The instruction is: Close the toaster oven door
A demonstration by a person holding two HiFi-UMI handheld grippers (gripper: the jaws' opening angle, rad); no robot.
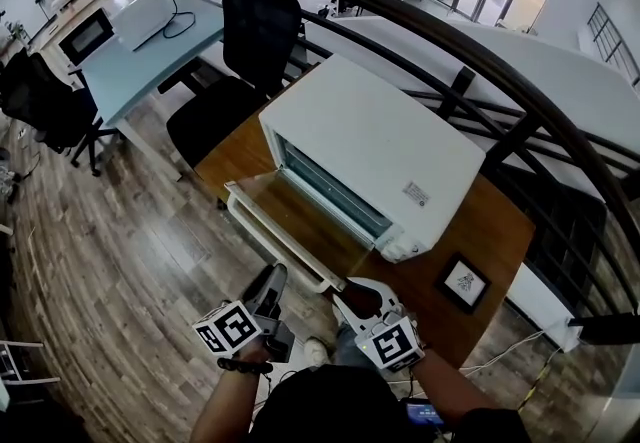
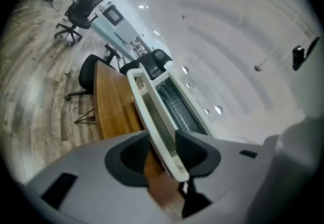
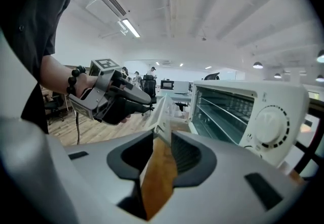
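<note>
A white toaster oven point(image 1: 370, 151) stands on a wooden table point(image 1: 490, 251), and its glass door point(image 1: 290, 216) is folded down flat toward me. My left gripper point(image 1: 272, 279) is at the door's front rim. In the left gripper view the rim point(image 2: 154, 117) runs between the jaws, with a gap beside the left pad point(image 2: 132, 153), so the left gripper point(image 2: 162, 149) is open. My right gripper point(image 1: 342, 289) is at the door's near right corner. In the right gripper view that corner point(image 3: 161, 117) fills the space between the pads, and the right gripper point(image 3: 162, 143) is shut on it.
A black office chair point(image 1: 255, 31) stands behind the table's left end, beside a light blue desk point(image 1: 150, 56). A dark curved railing point(image 1: 480, 61) runs behind the oven. A small framed marker card point(image 1: 465, 281) lies on the table to the right. Wood floor point(image 1: 120, 271) lies to the left.
</note>
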